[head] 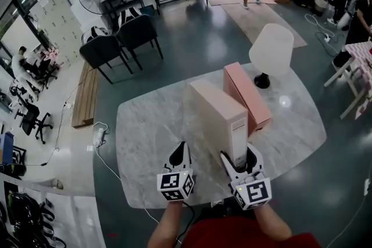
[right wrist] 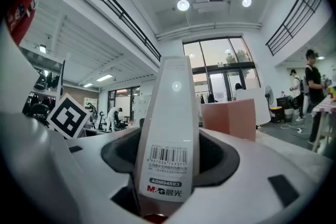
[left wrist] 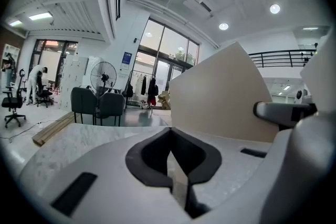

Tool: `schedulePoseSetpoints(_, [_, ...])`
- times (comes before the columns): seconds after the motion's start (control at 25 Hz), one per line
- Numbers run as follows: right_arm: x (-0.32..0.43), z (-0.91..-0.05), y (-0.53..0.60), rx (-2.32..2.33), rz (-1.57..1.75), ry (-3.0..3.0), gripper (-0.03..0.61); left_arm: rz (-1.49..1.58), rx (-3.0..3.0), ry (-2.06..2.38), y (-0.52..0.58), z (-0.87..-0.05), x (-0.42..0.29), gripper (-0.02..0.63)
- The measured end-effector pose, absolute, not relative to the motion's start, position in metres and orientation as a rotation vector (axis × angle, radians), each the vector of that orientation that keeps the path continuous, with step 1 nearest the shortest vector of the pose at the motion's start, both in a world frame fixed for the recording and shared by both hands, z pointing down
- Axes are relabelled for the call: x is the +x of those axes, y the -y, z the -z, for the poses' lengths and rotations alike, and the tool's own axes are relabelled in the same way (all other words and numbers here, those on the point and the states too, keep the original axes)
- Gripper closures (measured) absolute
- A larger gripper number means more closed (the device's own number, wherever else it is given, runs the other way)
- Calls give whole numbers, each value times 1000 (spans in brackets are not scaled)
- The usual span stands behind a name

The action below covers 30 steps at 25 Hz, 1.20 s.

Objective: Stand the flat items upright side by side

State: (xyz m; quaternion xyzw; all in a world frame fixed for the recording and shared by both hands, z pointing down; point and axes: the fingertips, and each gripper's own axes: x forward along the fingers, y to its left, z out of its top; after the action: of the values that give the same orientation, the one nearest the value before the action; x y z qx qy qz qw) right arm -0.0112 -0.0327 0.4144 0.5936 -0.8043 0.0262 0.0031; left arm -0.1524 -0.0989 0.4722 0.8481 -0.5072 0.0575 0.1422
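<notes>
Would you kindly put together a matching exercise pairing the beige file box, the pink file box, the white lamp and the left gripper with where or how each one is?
Things:
1. beige file box
2. pink file box
3. white lamp
4. left gripper

Places or states:
A. jaws together, nothing between them
B. upright, its near end clamped by the right gripper
C. upright, in neither gripper, to the right of the other box
D. near the far edge of the table, beyond both boxes

Pairs: 1-B; 2-C; 3-D; 4-A
</notes>
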Motion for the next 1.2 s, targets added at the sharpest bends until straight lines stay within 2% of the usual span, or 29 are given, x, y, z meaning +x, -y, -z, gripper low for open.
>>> schedulePoseSetpoints(0.6, [-8,-463,55,1956,94,2441,302,-245,2409,1508,92,-492,-136,611])
schedulePoseSetpoints(1.2, [3,-512,69,1952,-37,2231,301,-270,2405,1466,104,-506,-121,611])
